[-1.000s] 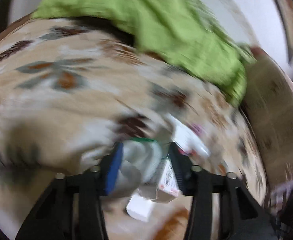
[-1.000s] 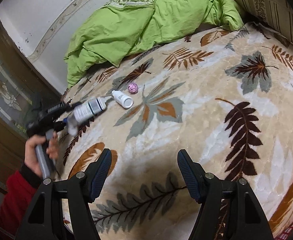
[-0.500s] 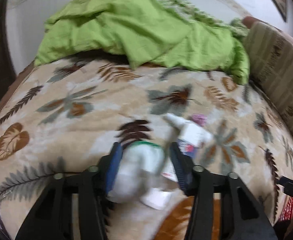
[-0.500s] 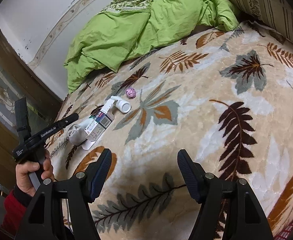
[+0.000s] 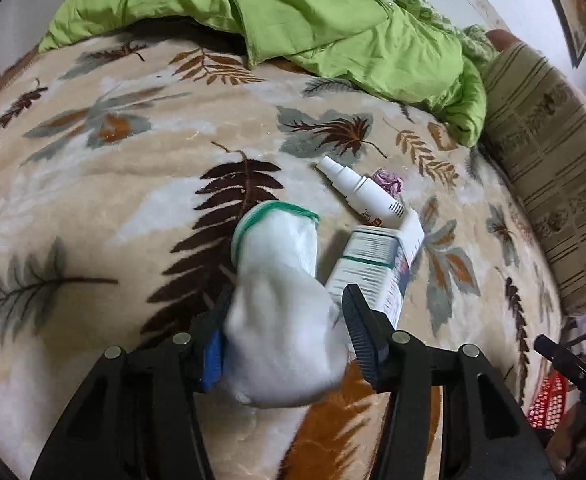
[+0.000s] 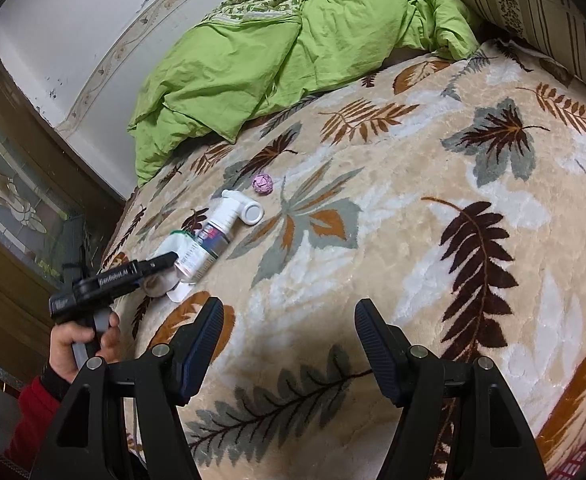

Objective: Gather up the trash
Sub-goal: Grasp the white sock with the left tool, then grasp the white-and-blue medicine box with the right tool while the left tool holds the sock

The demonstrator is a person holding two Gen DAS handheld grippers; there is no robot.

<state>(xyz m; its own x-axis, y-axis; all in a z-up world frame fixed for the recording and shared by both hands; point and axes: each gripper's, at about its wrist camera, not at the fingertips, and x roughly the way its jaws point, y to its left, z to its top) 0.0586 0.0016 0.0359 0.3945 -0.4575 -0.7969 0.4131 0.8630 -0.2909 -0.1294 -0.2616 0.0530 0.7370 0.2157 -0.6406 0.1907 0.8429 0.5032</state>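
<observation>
- Left gripper (image 5: 285,320) just closing, clamped on white green-cuffed sock (image 5: 281,280), near bed edge.
- Right gripper (image 6: 289,344) agape, empty, over open leaf-patterned plush blanket (image 6: 373,240).
- Crumpled green duvet (image 6: 277,60) against wall.

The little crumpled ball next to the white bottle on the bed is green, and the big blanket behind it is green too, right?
Not quite. The crumpled ball beside the white bottle is pinkish purple, not green. The right wrist view shows it clearly, lying on the leaf-patterned bed cover. The big blanket bunched up behind it really is green.
</observation>
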